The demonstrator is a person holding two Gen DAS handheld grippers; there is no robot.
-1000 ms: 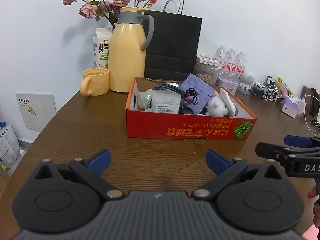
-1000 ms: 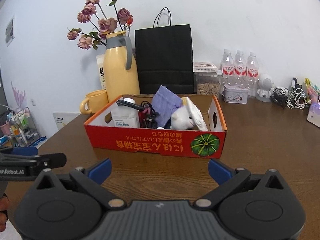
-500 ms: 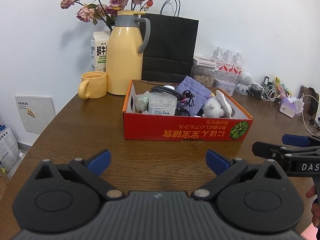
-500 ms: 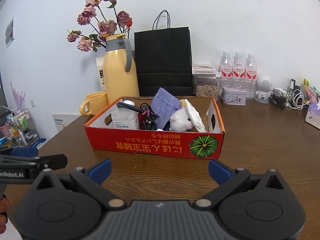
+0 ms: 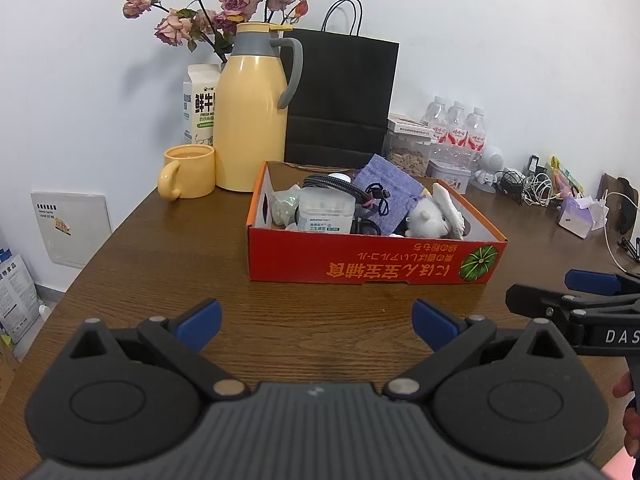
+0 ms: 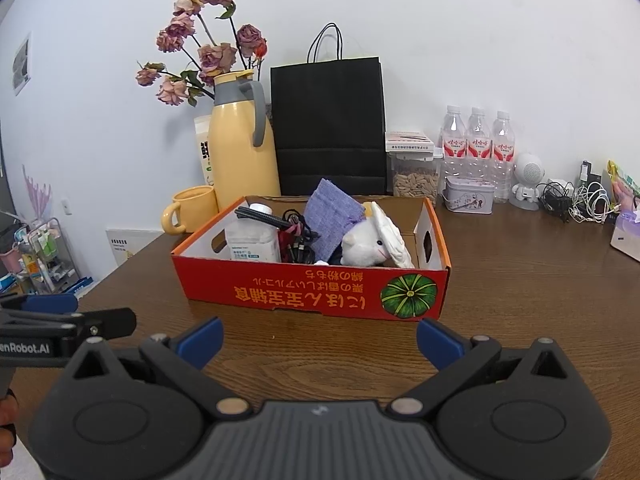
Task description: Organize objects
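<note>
Both tools, left [image 5: 316, 314] and right [image 6: 320, 332], gape empty above the bench [image 5: 160, 264]; box [image 5: 372, 264] at 12 o'clock.

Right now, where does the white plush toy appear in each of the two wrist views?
Left wrist view: the white plush toy lies in the right part of the red box, right of picture centre.
Right wrist view: the white plush toy lies in the box, just above picture centre.
Shared landmark: the purple pouch directly left of the toy.

Open right tool [image 6: 319, 340], red box [image 6: 312, 294], wooden table [image 6: 520, 280]
</note>
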